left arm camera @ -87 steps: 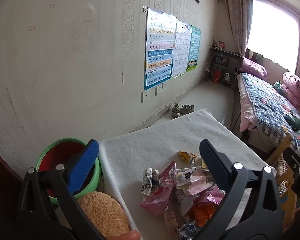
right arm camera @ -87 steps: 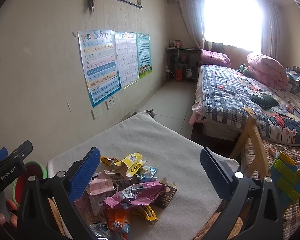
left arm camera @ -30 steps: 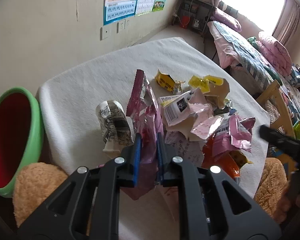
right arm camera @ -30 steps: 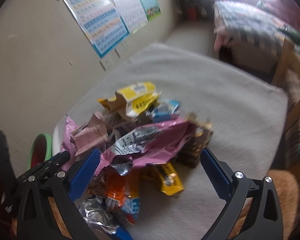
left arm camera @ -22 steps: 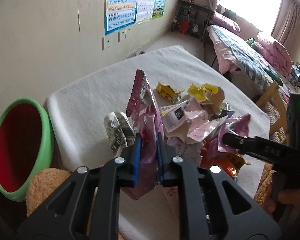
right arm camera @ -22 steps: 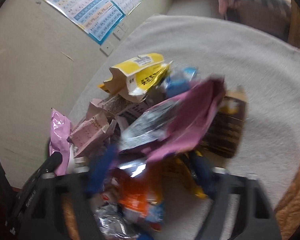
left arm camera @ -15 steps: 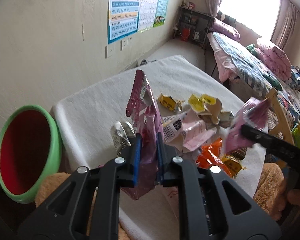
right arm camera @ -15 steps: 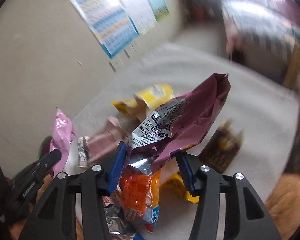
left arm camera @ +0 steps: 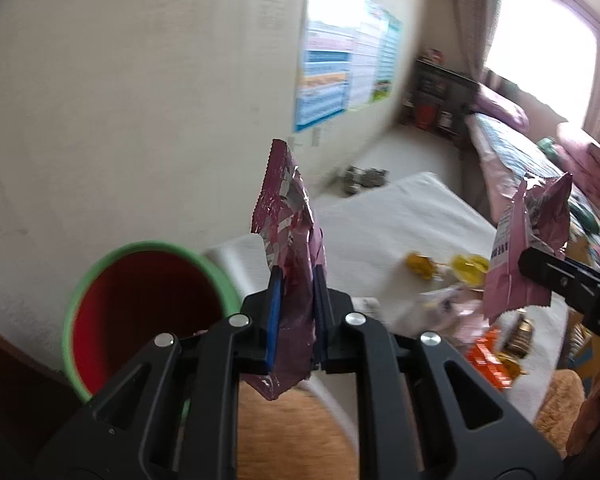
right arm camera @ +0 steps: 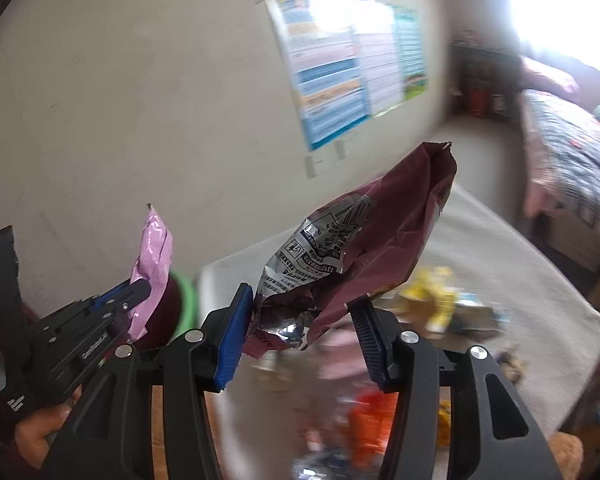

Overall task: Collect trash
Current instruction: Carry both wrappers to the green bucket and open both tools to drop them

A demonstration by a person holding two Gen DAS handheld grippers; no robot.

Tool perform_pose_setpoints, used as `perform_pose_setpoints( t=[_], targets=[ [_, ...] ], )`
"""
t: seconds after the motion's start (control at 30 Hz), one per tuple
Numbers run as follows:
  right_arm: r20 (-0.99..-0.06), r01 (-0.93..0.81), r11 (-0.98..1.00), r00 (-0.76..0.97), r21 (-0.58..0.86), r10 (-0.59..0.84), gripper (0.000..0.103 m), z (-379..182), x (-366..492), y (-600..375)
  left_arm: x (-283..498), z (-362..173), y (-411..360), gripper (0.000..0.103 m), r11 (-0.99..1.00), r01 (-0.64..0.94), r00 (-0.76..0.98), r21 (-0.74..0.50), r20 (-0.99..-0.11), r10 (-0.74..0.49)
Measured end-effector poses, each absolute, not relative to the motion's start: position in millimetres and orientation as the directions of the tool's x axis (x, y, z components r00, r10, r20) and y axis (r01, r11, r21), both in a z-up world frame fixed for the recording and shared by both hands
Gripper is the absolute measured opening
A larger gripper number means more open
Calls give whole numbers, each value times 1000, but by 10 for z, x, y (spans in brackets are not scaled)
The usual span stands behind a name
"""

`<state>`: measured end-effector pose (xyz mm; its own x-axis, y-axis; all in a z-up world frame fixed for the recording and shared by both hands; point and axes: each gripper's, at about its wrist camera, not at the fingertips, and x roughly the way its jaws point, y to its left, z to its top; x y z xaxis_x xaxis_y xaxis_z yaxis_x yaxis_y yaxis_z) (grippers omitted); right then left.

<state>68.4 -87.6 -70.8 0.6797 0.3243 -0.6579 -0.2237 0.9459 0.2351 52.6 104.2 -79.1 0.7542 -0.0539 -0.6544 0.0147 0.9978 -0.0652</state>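
Bin's red inside (left arm camera: 140, 312) shows only past left tongs (left arm camera: 296, 316).

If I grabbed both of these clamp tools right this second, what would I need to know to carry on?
Left gripper: shut on a crinkled pink foil wrapper, lifted clear of the table.
Right gripper: clamped on a dark maroon snack bag with a silver printed back, also lifted.
Green-rimmed red bin: beside the table's left end, close to the left gripper.
Done: two pieces picked up. Neither is dropped in yet.
Left: release both into the bin, then clear the yellow, orange and pink wrappers lying on the white-covered table.
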Motion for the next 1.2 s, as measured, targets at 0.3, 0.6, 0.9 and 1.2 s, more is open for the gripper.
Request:
perform_pose_setpoints(
  t=[0.3, 0.6, 0.9, 1.2],
  targets=[
    [-701, -549, 829, 550, 107, 455, 50, -921, 905, 407, 417, -1177, 2140, 14, 971, -241, 667, -2, -727, 164],
    [-762, -713, 697, 410, 74, 501, 50, -1280, 1104, 1315, 430, -1561, 2585, 14, 947, -322, 579, -12, -794, 187],
    [-738, -686, 726, 461, 56, 493, 79, -1223, 1059, 1257, 479, -1610, 2630, 59, 937, -348, 591, -10, -779, 211],
    [-690, -554, 828, 568, 81, 448, 81, -955, 851, 441, 483, -1364, 2280, 59, 961, -267, 651, -73, -748, 125]
  ],
)
